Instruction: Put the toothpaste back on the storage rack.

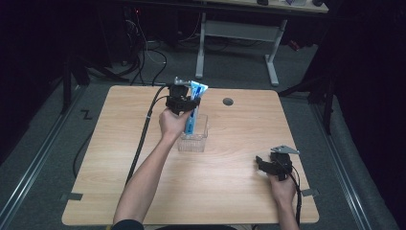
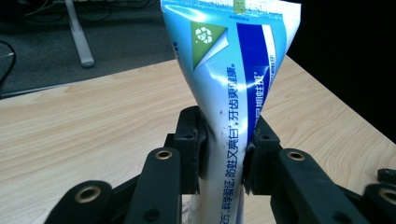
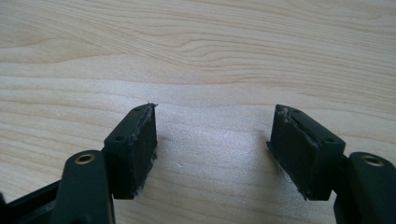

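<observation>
A blue and white toothpaste tube (image 2: 233, 70) stands upright, crimped end up, with my left gripper (image 2: 224, 149) shut on its middle. In the high view the tube (image 1: 196, 103) sits with its lower end inside a clear plastic box (image 1: 194, 141) near the middle of the table, and the left gripper (image 1: 184, 103) grips it from the left above the box. My right gripper (image 1: 268, 165) rests low at the table's front right, held in the person's hand. Its jaws stand wide apart over bare wood, and the right gripper (image 3: 212, 144) holds nothing.
The light wooden table (image 1: 230, 191) has a round cable hole (image 1: 228, 101) at the back right of centre. A black cable (image 1: 143, 139) trails from the left gripper across the table's left side. A desk frame (image 1: 234, 43) stands on the floor beyond.
</observation>
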`<control>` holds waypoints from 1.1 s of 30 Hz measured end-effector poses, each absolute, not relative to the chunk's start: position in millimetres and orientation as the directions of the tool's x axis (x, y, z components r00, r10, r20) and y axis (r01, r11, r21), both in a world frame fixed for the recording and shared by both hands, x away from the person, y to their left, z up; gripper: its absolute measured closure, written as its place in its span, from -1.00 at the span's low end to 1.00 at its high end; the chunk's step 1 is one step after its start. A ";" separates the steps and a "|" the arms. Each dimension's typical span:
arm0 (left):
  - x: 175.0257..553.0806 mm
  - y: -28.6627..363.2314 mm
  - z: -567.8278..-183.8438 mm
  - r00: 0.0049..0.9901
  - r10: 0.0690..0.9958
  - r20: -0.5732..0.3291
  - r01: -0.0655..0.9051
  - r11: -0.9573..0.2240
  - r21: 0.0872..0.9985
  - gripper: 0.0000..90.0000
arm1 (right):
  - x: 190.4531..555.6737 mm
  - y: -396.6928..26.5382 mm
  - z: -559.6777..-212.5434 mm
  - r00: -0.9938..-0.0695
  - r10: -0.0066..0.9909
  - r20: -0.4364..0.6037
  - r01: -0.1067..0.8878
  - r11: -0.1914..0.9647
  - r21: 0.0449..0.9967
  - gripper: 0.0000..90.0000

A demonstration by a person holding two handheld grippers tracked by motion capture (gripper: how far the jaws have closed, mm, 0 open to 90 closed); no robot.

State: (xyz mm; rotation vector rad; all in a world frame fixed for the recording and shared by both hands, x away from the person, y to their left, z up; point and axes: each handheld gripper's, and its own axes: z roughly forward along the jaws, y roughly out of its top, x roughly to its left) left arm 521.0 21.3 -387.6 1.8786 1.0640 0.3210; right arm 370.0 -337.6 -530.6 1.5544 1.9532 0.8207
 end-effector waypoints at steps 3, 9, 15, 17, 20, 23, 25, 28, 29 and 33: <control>519.8 23.0 -390.3 0.589 0.783 -0.199 0.545 -0.204 0.813 0.58 | 370.0 -337.6 -530.6 -0.216 0.976 -0.019 0.669 0.162 0.725 -0.29; 516.3 25.0 -394.4 0.583 0.788 -0.196 0.551 -0.206 0.809 0.58 | 369.9 -337.6 -530.6 -0.216 0.976 -0.019 0.669 0.162 0.725 -0.29; 510.6 27.2 -396.3 0.581 0.790 -0.195 0.556 -0.210 0.804 0.58 | 369.9 -337.6 -530.6 -0.216 0.976 -0.019 0.669 0.162 0.725 -0.29; 508.1 28.7 -397.2 0.580 0.791 -0.195 0.557 -0.210 0.803 0.58 | 370.0 -337.6 -530.6 -0.216 0.976 -0.019 0.669 0.163 0.725 -0.29; 505.1 30.1 -398.2 0.576 0.795 -0.189 0.556 -0.212 0.804 0.58 | 370.0 -337.6 -530.6 -0.216 0.976 -0.020 0.669 0.163 0.725 -0.29; 502.7 32.9 -399.0 0.572 0.799 -0.187 0.557 -0.211 0.803 0.58 | 370.0 -337.6 -530.6 -0.216 0.976 -0.019 0.669 0.162 0.725 -0.29; 501.1 34.8 -399.9 0.568 0.801 -0.188 0.559 -0.207 0.803 0.57 | 370.0 -337.6 -530.6 -0.216 0.976 -0.019 0.669 0.163 0.725 -0.29; 499.6 36.9 -401.5 0.559 0.806 -0.195 0.565 -0.198 0.801 0.57 | 370.0 -337.6 -530.6 -0.216 0.976 -0.019 0.669 0.162 0.725 -0.29; 499.3 37.6 -402.2 0.557 0.807 -0.197 0.566 -0.195 0.801 0.57 | 370.0 -337.6 -530.6 -0.216 0.976 -0.020 0.669 0.163 0.725 -0.29; 497.8 39.6 -405.1 0.549 0.811 -0.201 0.573 -0.190 0.797 0.57 | 370.0 -337.6 -530.6 -0.216 0.976 -0.020 0.669 0.163 0.725 -0.29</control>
